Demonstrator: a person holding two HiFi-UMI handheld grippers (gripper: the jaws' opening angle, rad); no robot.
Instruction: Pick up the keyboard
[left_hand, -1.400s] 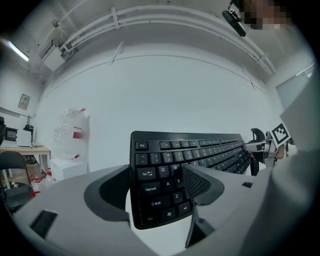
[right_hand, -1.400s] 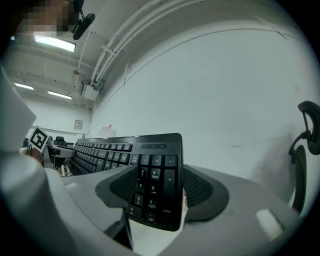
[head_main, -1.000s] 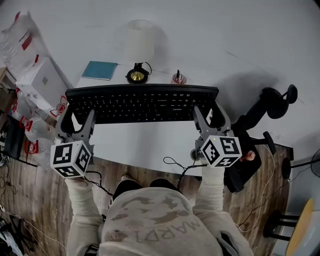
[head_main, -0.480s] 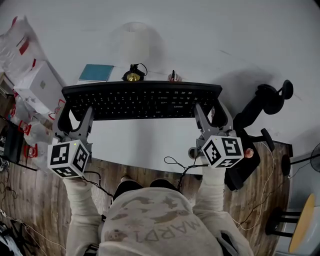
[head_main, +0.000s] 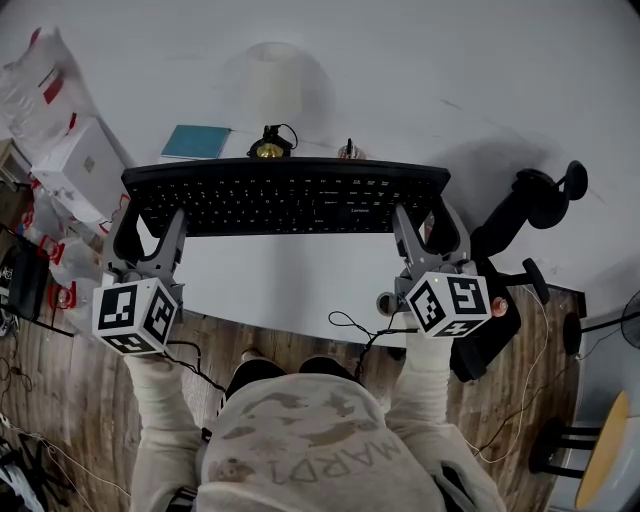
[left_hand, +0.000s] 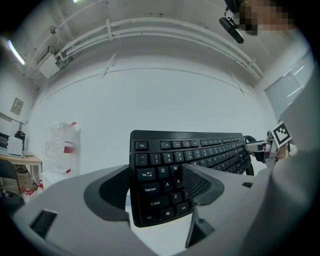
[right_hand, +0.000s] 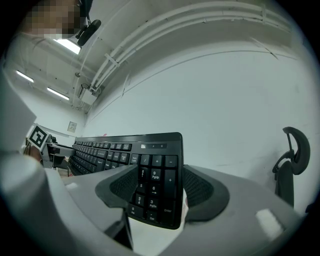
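Keyboard (head_main: 285, 195) is hanging over the white table (head_main: 290, 290), left gripper (head_main: 150, 225) and right gripper (head_main: 427, 222) clamping its ends. Book (head_main: 195, 142) and lamp (head_main: 270, 85) are sitting beyond its far edge.

My white counter (head_main: 290, 285) stands in front of a plain white wall (left_hand: 175, 95), over a brown wood-plank floor (head_main: 70, 400). Black swivel office chair (head_main: 545, 200) off to my right, white plastic bags with red print (head_main: 35, 75) and a white cardboard box (head_main: 75, 165) piled left. Long strip lights (right_hand: 65, 45) and white pipes (left_hand: 165, 27) run along the ceiling. Teal notebook (head_main: 196, 142) lies at the counter's back edge.
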